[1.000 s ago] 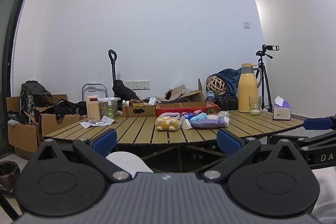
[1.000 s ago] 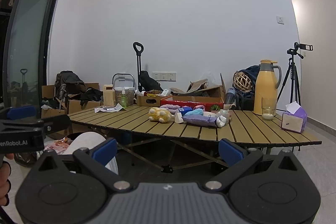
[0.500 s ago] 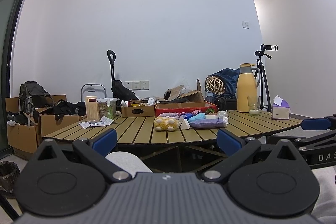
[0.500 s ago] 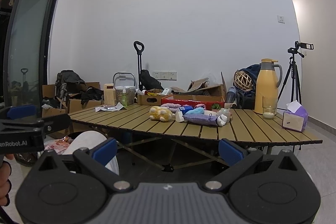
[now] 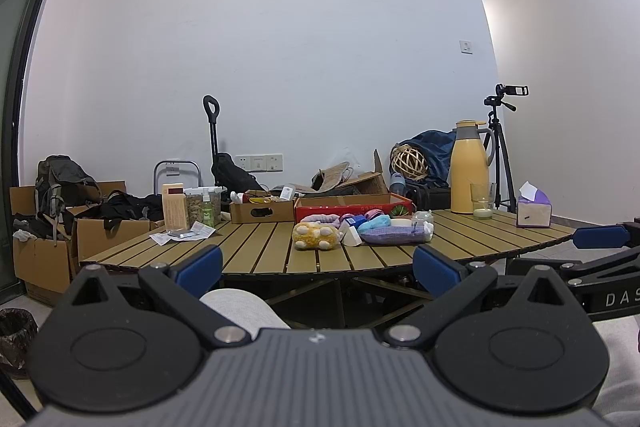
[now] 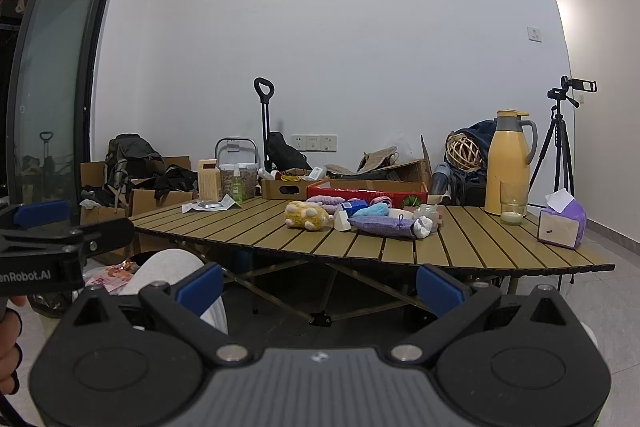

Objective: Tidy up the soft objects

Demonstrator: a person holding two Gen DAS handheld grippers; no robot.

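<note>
The soft objects lie bunched in a small heap near the middle of the slatted tabletop (image 5: 256, 251), toward its far edge: a yellow plush toy (image 5: 316, 235) on the left of the heap, a purple pouch (image 5: 390, 237) on the right, and a tumble of pink, blue and white pieces (image 5: 374, 221) behind and between them, touching one another. Just beyond the heap sits a red box (image 5: 352, 207), open at the top; it looks a likely place for the things to go, which would explain why the pile sits beside it, though that is only a guess

Harder items stand well apart from the heap, as if kept out of the way: a yellow thermos (image 5: 469, 167) and a glass (image 5: 482, 201) at the far right, a tissue box (image 5: 533, 211) further right, a cardboard tray (image 5: 262, 213) and bottles at the far left

The left gripper (image 5: 316, 269) and the right gripper (image 6: 318, 285) hover low, short of the near edge of the tabletop, both pointed at the heap. Each has its blue fingers (image 5: 200, 267) spread wide with nothing between them, probably ready for a first reach. A knee in pale cloth (image 6: 176, 279) shows below, so the person seems seated before the tabletop
</note>
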